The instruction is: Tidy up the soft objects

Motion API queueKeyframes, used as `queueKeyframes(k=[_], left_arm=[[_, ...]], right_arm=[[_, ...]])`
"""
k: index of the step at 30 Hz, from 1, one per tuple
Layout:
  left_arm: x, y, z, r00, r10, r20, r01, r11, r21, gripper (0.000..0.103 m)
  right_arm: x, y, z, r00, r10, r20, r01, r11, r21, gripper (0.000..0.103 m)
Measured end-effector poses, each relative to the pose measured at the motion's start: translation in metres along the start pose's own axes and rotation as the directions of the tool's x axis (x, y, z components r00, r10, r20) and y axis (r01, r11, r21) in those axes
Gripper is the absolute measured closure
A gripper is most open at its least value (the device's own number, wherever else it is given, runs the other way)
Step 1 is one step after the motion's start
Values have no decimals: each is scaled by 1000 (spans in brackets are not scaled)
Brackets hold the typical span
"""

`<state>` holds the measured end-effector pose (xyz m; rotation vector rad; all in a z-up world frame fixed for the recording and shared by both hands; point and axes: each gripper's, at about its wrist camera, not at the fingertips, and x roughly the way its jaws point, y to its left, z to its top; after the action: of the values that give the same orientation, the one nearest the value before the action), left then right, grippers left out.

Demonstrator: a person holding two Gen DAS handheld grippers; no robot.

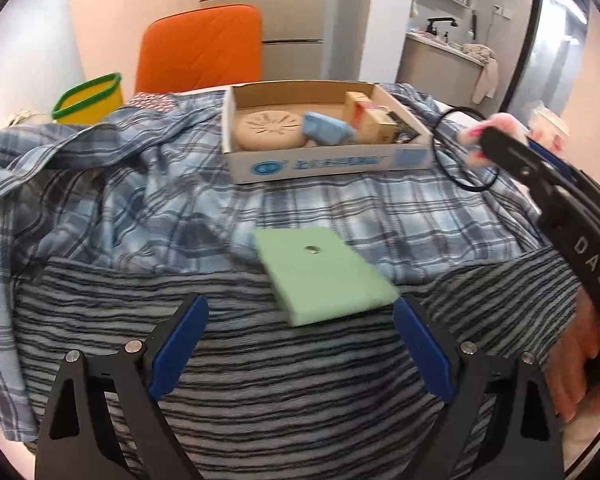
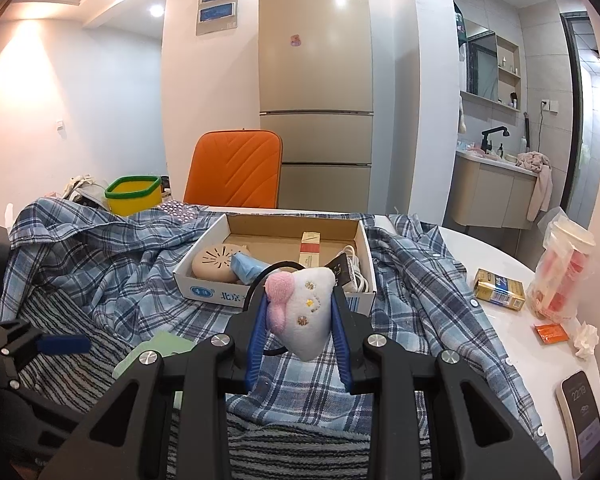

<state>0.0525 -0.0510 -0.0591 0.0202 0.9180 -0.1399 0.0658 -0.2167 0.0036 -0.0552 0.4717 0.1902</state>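
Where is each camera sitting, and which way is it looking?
Left wrist: on the left gripper, looking down past its open fingers at the green sponge; a hand shows at right.
Right wrist: on the right gripper, looking across the table at the fridge; its fingers squeeze a plush toy.
Shared: cardboard box, orange chair, plaid shirt.

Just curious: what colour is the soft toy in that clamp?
White with pink patches; the plush toy shows best in the right wrist view.
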Motion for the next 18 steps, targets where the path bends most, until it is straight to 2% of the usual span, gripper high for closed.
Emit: queueKeyframes(k=[4,6,8,12,18], left_arm=[[16,-29,7,991,133,6,-133,983,125,9],[27,-41,10,989,143,-31,-135,972,190,9],[32,-47,13,990,132,-48,-119,969,215,10],[35,-46,18,990,134,-46,-123,976,182,10],[40,-22,18,986,135,-97,-128,989,73,10]], right_arm=[[0,-2,0,1000,1,2,-1,1000,12,73],[2,-4,0,1000,2,-5,-2,1000,22,72],[2,-5,0,1000,2,-8,-2,1000,26,72],[1,-5,0,1000,3,-2,-3,1000,20,72],[0,-4,0,1000,5,-4,-5,1000,21,72]])
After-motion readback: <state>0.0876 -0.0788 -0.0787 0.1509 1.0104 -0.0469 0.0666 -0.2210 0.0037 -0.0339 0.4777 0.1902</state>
